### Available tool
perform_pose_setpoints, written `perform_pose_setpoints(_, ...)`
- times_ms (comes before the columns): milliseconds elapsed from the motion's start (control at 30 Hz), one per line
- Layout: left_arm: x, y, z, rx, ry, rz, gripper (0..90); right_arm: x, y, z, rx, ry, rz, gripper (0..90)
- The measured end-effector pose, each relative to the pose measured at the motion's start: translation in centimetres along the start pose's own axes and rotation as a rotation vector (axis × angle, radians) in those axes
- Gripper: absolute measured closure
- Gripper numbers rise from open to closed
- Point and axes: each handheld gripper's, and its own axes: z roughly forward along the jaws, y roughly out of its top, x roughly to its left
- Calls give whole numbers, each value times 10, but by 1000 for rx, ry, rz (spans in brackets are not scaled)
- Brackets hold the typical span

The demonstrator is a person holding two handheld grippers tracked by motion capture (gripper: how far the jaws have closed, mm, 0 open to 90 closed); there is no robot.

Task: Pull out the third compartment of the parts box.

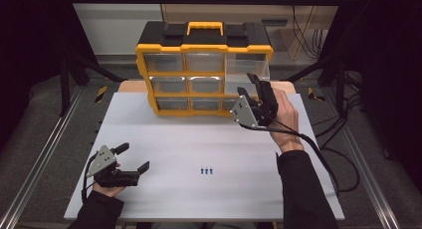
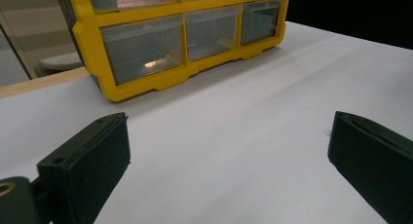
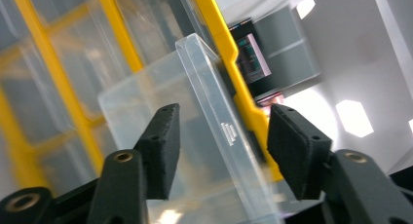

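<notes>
Right claw (image 1: 250,92), right of centre in the high view, is at the clear drawer (image 1: 247,69) pulled partway out of the top-right slot of the yellow organizer (image 1: 204,72); jaws are apart, straddling the drawer's front wall without gripping it. Left claw (image 1: 133,157), lower left, hovers wide open and empty over the white surface (image 1: 209,144). Small blue parts (image 1: 207,171) lie on the surface at lower centre.

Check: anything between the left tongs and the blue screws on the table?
Nothing: in the high view, bare white table separates the left tongs from the blue screws.
</notes>
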Motion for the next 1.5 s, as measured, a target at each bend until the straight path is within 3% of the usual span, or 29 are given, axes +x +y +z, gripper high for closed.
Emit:
perform_pose_setpoints(267, 0, 0, 0, -1, -1, -2, 12, -6, -2, -4, 4, 89, 365, 163)
perform_pose_setpoints(367, 0, 0, 0, -2, -2, -3, 12, -7, -3, -7, -3, 137, 512, 98)
perform_pose_setpoints(600, 0, 0, 0, -2, -3, -5, 11, -8, -9, -23, -57, 184, 726, 54)
perform_pose_setpoints(833, 0, 0, 0, -2, -5, -7, 10, -9, -23, -35, -75, 209, 827, 58)
perform_pose_setpoints(967, 0, 0, 0, -1, -6, -8, 10, -6, -34, -42, -89, 248, 904, 52)
perform_pose_setpoints(1500, 1, 0, 0, 0, -9, -13, 9, 29, -61, -57, -49, 350, 986, 51)
